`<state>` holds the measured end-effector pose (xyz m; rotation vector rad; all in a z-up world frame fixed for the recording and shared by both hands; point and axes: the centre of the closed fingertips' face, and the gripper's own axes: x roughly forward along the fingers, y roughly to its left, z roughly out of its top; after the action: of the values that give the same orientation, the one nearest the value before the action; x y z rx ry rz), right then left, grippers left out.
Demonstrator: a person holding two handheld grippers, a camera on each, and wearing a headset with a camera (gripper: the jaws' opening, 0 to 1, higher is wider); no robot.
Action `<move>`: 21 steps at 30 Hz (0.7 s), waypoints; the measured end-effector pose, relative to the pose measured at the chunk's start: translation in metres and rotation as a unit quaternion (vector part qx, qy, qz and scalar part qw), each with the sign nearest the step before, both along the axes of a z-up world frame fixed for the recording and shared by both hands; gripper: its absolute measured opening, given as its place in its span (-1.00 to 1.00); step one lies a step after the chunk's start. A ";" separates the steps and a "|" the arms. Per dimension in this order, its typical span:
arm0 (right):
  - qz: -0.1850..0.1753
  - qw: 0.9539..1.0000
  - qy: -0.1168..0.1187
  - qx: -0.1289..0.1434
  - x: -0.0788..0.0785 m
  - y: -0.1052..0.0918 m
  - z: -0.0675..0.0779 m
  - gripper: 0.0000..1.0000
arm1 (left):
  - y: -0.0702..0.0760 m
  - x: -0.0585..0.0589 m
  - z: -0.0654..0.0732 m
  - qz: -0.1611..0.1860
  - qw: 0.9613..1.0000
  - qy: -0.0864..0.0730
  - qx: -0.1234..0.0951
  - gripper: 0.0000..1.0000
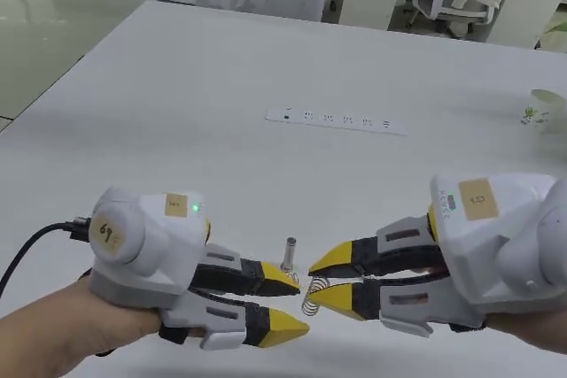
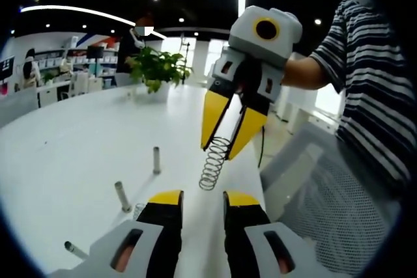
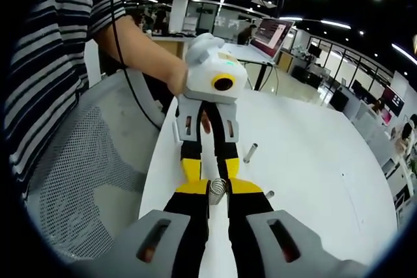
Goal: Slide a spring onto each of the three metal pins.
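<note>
Spring (image 2: 214, 166) is pinched at its upper end between the jaws of the right gripper (image 2: 219, 151), which are clenched on it. Its free end slants down toward the left gripper (image 2: 204, 196), whose jaws stand apart with nothing between them. I cannot tell whether that end touches the table (image 1: 221, 86). The left gripper view has a far pin (image 2: 156, 159) and a near pin (image 2: 122, 195), both upright and bare, and a third pin (image 2: 73, 249) at the margin, too distorted to judge.

As I read it, the first threading step is in hand: the spring is picked up and no pin is loaded yet. The next move calls for bringing the coil's open end over a pin top, in line with the pin, then lowering it. The left gripper could steady the loose end, since the coil will likely sway.

The work sits close to the table edge by the person, with a mesh chair (image 3: 85, 174) just beyond, so a dropped spring could roll off. Wide bare tabletop lies ahead, up to the power strip (image 1: 337, 119)
</note>
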<state>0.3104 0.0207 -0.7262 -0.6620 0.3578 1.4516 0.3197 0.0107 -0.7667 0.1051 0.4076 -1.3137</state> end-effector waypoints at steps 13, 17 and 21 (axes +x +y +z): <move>-0.023 1.000 -0.004 -0.005 0.011 -0.009 -0.004 -0.86 | 0.039 0.004 -0.006 0.048 0.999 0.019 0.004 -0.46; -0.028 1.000 -0.006 -0.007 0.013 -0.012 -0.005 -0.86 | 0.050 0.003 -0.007 0.063 0.998 0.028 0.004 -0.37; -0.032 0.999 -0.009 -0.011 0.016 -0.015 -0.007 -0.86 | 0.058 0.001 -0.009 0.071 0.997 0.029 0.010 -0.27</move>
<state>0.3259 0.0059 -0.7334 -0.6750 0.3770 1.3818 0.3202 0.0689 -0.7752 0.0550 0.4692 -1.1754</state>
